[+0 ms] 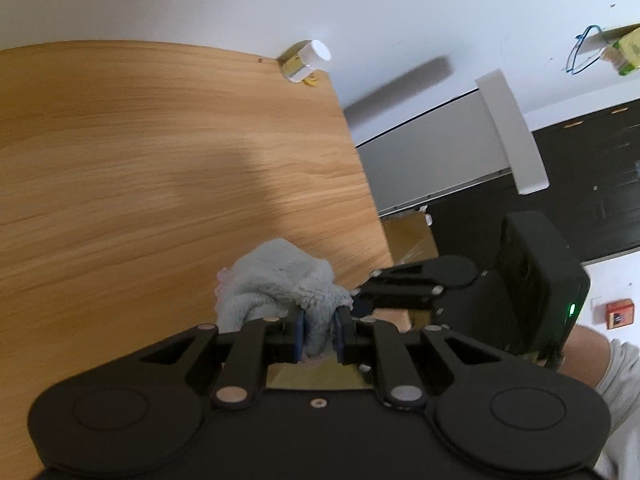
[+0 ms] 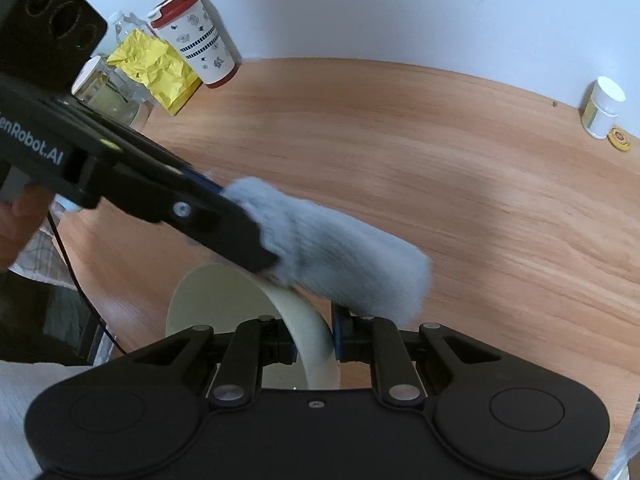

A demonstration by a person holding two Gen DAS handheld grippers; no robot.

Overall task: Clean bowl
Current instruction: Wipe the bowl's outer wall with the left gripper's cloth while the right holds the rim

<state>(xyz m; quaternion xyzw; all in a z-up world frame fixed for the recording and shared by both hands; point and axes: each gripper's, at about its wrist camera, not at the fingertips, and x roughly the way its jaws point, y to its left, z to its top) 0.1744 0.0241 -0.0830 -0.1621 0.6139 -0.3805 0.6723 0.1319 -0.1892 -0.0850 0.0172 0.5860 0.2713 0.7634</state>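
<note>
Left wrist view: left tongs pinching a pale blue fluffy cloth, blue pads clamped on a fold of it, rest of the cloth bunched up in front of the fingertips. Wooden worktop behind, white wall above. Small white-capped jar at the worktop's far corner, yellow disc just beside it. Right tongs come in from the right, tip close to the cloth; their state can't be told from here. Bowl not seen in this view. Orange box lower right, on the floor.

Right wrist view: right tongs pinching the rim of a cream bowl; bowl held tilted on edge, inside facing left, above the worktop. Left tongs reach in from the upper left with the cloth gripped, cloth lying across the bowl's upper rim, touching it. Cloth is motion-blurred. Far left corner: patterned cup with red lid, crumpled yellow packet, clear jars beside it. Far right: white-capped jar with the yellow disc just beside it.
</note>
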